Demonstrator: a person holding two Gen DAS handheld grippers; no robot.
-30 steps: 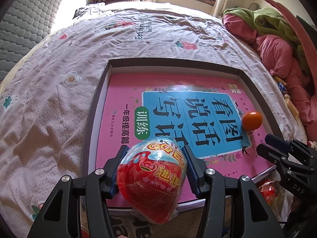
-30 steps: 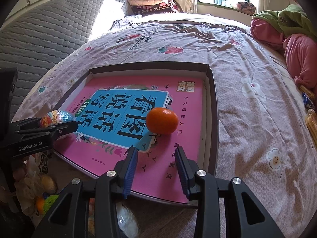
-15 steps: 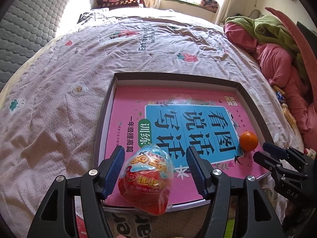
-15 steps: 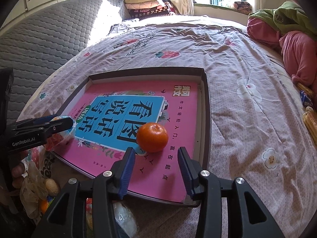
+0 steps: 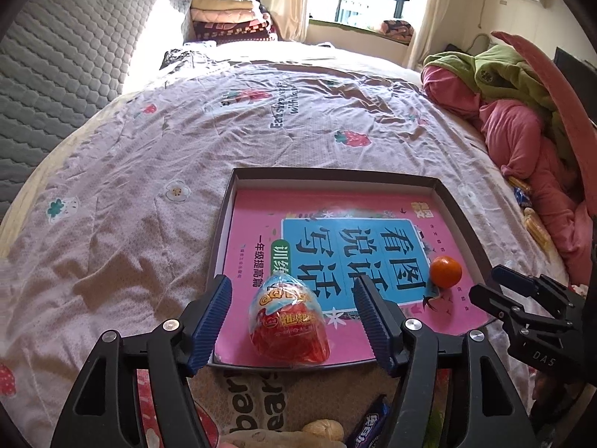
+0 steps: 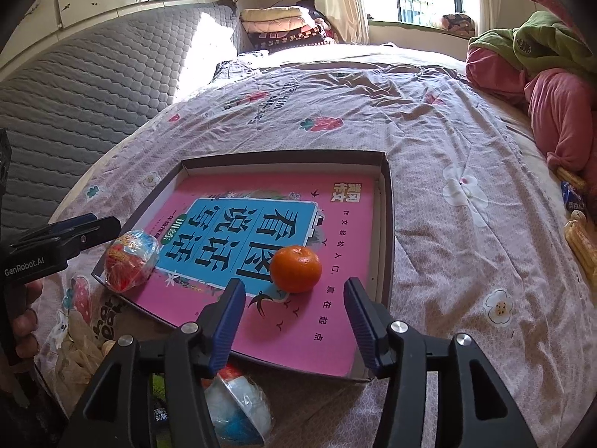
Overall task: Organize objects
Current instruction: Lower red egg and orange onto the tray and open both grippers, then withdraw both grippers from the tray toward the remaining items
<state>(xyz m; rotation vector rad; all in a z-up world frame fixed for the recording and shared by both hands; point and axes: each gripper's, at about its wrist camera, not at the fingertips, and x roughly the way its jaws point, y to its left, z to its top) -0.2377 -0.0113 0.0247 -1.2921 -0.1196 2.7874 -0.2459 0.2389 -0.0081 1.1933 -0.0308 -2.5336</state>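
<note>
A shallow dark box [image 5: 462, 220] [image 6: 388, 201] lined with a pink and blue book cover lies on the bed. A red egg-shaped snack in clear wrap [image 5: 287, 323] [image 6: 128, 259] rests in its near left corner. My left gripper [image 5: 293, 304] straddles the snack with its jaws still opening, pads clear of the wrap on both sides. An orange mandarin [image 5: 445, 270] [image 6: 296, 268] sits in the box at the near right. My right gripper [image 6: 294, 311] hangs just in front of the mandarin, jaws opening, nothing between them.
A pile of pink and green bedding [image 5: 522, 112] lines the bed's right side, with small wrapped snacks [image 6: 578, 239] beside it. A grey quilted headboard [image 6: 74, 86] stands at the left. A bag with more snacks [image 6: 238, 407] lies below the box's near edge.
My left gripper let go of the red snack, opened wide and rose, leaving it in the box corner. My right gripper widened its jaws and drew back slightly from the mandarin.
</note>
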